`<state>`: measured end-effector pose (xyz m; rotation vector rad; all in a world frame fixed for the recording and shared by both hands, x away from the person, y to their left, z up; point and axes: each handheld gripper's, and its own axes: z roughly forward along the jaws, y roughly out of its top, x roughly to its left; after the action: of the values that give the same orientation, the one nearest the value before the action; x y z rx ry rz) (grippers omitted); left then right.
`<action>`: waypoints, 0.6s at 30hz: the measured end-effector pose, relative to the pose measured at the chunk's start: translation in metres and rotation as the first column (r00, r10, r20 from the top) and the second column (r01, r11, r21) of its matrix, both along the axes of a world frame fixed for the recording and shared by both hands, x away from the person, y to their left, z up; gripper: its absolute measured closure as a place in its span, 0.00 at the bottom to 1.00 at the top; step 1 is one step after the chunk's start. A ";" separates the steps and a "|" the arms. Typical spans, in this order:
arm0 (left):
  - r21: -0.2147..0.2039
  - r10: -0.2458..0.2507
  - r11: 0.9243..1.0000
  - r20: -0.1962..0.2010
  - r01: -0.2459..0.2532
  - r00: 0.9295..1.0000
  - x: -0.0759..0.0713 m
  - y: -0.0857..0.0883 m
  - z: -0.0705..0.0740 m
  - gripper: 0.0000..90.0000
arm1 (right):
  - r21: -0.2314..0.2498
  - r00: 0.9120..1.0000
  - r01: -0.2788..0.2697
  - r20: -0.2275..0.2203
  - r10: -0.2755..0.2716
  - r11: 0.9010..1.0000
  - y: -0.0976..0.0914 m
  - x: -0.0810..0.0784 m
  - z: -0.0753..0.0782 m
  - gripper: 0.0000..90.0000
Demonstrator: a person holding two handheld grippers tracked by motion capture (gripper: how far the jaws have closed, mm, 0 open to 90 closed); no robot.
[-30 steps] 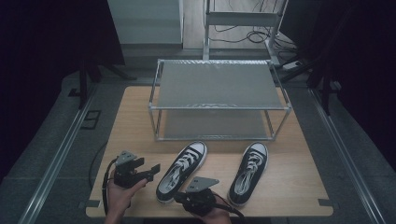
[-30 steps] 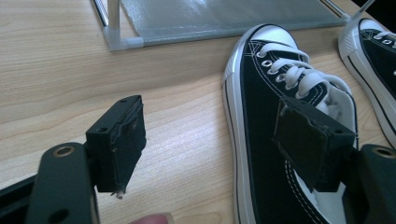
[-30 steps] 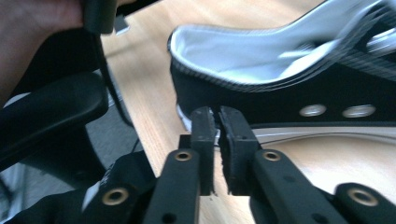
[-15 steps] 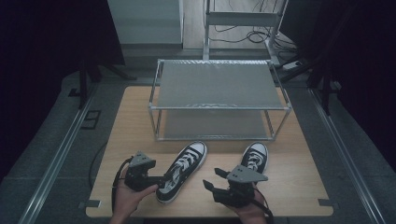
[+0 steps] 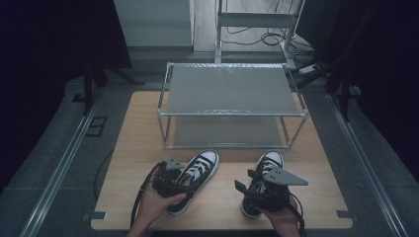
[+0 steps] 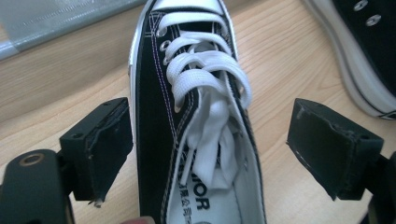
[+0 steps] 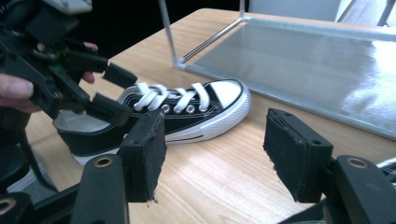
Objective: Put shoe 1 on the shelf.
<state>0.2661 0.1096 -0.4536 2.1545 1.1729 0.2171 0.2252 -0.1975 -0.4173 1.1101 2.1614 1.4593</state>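
**Hovering over two sneakers in front of the wire rack**

Hovering with both tools near the table's near edge, in front of the metal two-shelf rack (image 5: pixel 231 106). Left gripper (image 5: pixel 174 178) poised over the heel end of the left black-and-white sneaker (image 5: pixel 195 175), jaws spread wide on either side of the laced upper, pads clear of the canvas, having just been opening. Seen along the left gripper's own jaws, that sneaker (image 6: pixel 196 116) running up the middle between them, white laces loose, toe cap pointing toward the rack's lower shelf, sole flat on the wooden table (image 6: pixel 289 70).

Right gripper (image 5: pixel 257 190) held above the right sneaker (image 5: pixel 267 165), which lies just in front of the rack's right front leg, toe toward it. Jaws parted with nothing between them, opened within the last moment. From the right gripper view, pads standing apart over bare tabletop, left sneaker (image 7: pixel 187 116) lying beyond them, left gripper (image 7: pixel 109 91) over its heel, rack shelf (image 7: pixel 317 60) behind the toe.
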 end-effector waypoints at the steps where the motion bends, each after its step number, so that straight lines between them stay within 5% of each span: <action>1: 0.012 0.000 1.000 -0.007 0.000 1.000 0.002 -0.002 -0.001 0.15 | 0.003 1.000 0.006 0.001 -0.006 1.000 -0.002 0.001 0.000 0.43; 10: 0.116 0.028 0.993 -0.096 -0.017 0.995 0.019 -0.013 -0.011 0.11 | 0.009 1.000 0.029 0.008 -0.029 1.000 -0.007 0.001 0.001 0.43; 18: 0.213 0.013 0.977 -0.186 0.027 0.982 0.036 -0.025 -0.019 0.10 | -0.001 0.999 0.036 0.008 -0.036 0.999 -0.006 0.002 0.000 0.42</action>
<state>0.3026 0.0845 -0.4723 2.4102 1.2974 0.1464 0.2271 -0.2036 -0.4175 1.1343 2.1255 1.4441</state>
